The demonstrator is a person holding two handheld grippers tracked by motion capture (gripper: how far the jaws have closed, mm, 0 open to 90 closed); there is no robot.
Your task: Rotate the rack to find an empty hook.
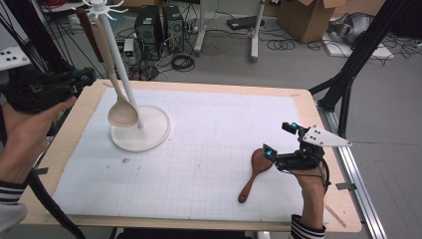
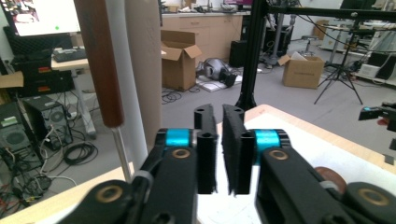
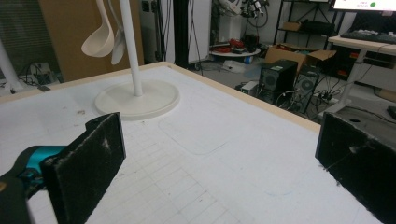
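High view: left gripper (image 1: 82, 78) at far left edge, raised off the table (image 1: 318, 129). Pale ladle (image 1: 122, 112) hangs on the white rack (image 1: 142, 132), upper left. Brown spoon (image 1: 256, 172) lies lower right, just beside the right gripper (image 1: 281, 142).

Left gripper view: jaws nearly together, nothing between them; a brown handle (image 2: 100, 65) hangs beside the rack pole (image 2: 122, 70), upper left.

Right gripper view: jaws wide apart, empty; rack upper left.

A: Surface? 
B: Light wooden table (image 1: 326, 199), covered by a white gridded mat (image 1: 199, 164). 
A: Items lying on it? 
B: White round-based rack stand (image 1: 149, 135) left; dark brown wooden spoon (image 1: 255, 172) right.
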